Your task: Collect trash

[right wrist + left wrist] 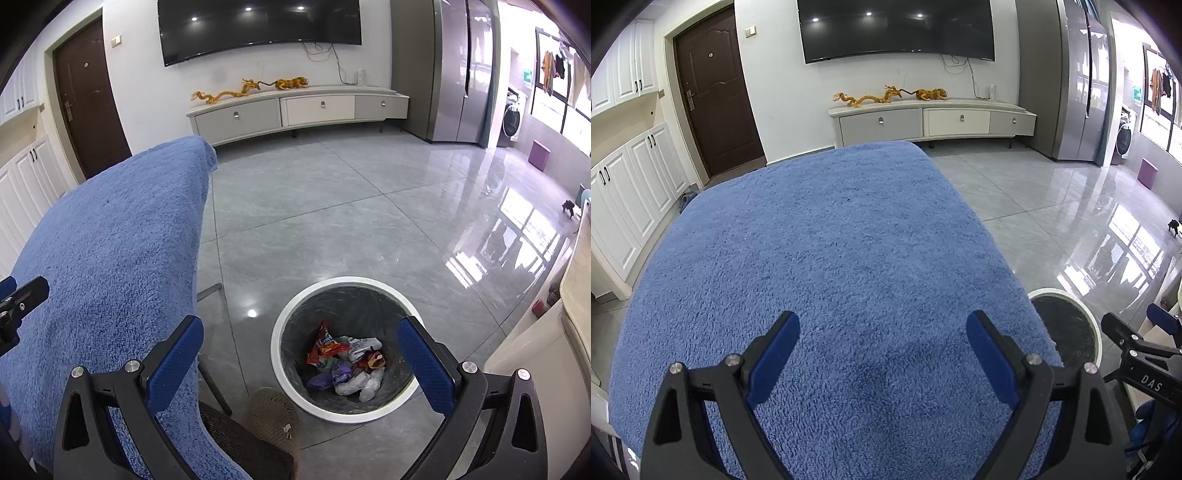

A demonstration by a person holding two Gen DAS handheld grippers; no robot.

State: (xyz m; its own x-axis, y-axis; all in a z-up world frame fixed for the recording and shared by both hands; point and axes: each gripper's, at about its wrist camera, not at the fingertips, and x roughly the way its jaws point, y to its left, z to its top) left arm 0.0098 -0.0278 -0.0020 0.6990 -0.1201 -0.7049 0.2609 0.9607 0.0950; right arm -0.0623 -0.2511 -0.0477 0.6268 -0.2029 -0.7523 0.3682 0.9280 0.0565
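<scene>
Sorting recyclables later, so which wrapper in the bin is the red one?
The red snack wrapper at the pile's upper left in the trash bin; the pieces below it are purple, white and clear.

You've got a fuzzy blue terry-cloth table cover [827,258], plain blue all over with a few dark specks. Right beside it sits a round white-rimmed bin with a dark grey liner [369,291], and the crumpled wrappers in that bin [345,360] are red-orange, purple and white. Around the bin, the glossy grey marbled floor tiles [332,206] have thin dark grout lines. Your left gripper [882,354] and right gripper [301,367] are both black with textured blue pads.
</scene>
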